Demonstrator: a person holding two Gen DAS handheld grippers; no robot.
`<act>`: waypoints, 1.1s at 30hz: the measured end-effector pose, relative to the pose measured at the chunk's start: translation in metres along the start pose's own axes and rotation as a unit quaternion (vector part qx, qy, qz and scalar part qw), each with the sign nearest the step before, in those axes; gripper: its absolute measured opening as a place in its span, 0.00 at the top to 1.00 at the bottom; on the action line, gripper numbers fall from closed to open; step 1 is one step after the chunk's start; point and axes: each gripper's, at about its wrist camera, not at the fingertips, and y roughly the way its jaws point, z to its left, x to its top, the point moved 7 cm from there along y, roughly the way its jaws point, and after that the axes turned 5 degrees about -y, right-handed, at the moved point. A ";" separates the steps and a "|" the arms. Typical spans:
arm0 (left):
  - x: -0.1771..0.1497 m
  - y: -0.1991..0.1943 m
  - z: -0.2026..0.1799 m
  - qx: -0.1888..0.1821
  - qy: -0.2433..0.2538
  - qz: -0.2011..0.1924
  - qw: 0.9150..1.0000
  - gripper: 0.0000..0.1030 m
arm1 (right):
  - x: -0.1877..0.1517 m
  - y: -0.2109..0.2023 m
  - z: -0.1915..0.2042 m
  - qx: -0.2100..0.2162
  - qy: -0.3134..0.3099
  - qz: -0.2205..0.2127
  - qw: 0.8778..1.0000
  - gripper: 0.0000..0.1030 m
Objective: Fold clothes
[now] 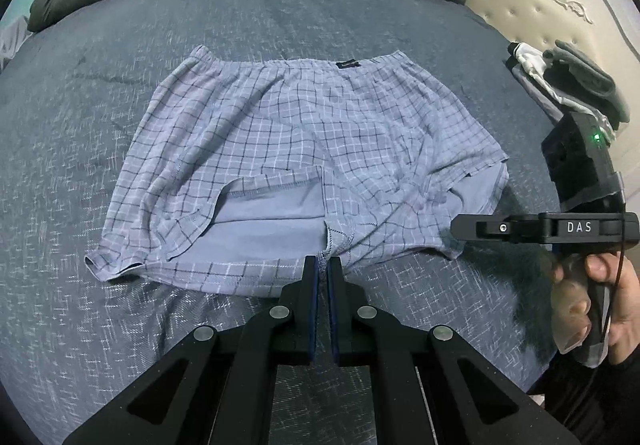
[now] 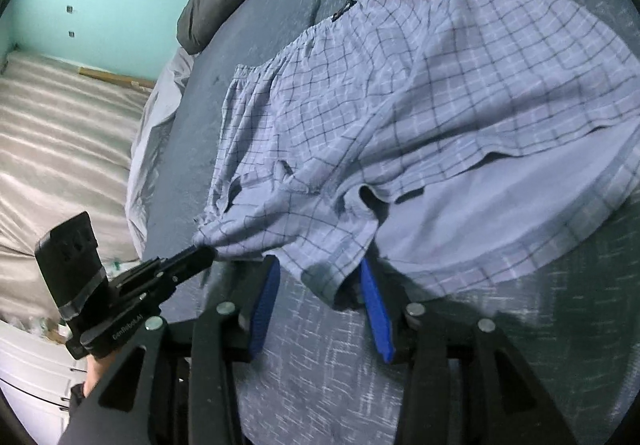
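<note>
One pair of checked, thin-fabric shorts (image 1: 288, 149) lies mid-frame on speckled bedding (image 1: 100, 325); left gripper (image 1: 322, 265) pinches its hem, right gripper (image 2: 320, 281) spread.

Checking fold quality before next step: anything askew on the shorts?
Yes. The plaid shorts are not flat: the front layer at both leg hems is pulled up, baring the plain inside, and wrinkled. The left gripper is pinching the crotch hem.

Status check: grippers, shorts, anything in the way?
Left gripper shut on shorts at crotch hem. Right gripper open, straddling leg hem. Shorts flat on bed. Nothing in the way.
</note>
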 end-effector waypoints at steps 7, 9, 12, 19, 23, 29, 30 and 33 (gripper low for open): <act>-0.001 -0.006 -0.001 0.000 0.011 0.007 1.000 0.96 | -0.002 -0.011 0.014 -0.002 -0.038 0.005 0.999 0.99; -0.001 -0.008 -0.001 -0.001 0.014 0.009 1.000 0.96 | -0.002 -0.021 0.019 0.004 -0.050 0.004 0.999 0.99; -0.002 -0.011 -0.001 -0.001 0.018 0.012 1.000 0.96 | -0.006 -0.035 0.025 0.014 -0.062 0.009 0.998 0.99; -0.019 0.000 -0.006 -0.002 0.037 0.046 0.998 0.96 | -0.032 -0.022 0.017 -0.009 -0.077 0.055 0.995 0.99; -0.020 0.008 -0.002 -0.013 0.022 0.058 0.998 0.95 | -0.036 -0.013 0.008 -0.013 -0.066 0.059 0.996 0.99; -0.016 0.005 -0.003 -0.036 0.004 0.054 0.998 0.77 | -0.037 -0.004 0.008 -0.023 -0.073 0.068 0.995 0.99; -0.015 0.004 -0.003 -0.039 0.004 0.052 0.998 0.75 | -0.038 -0.003 0.007 -0.023 -0.072 0.070 0.995 0.99; -0.012 0.002 -0.002 -0.043 -0.003 0.047 0.998 0.69 | -0.038 -0.003 0.006 -0.023 -0.070 0.071 0.995 0.99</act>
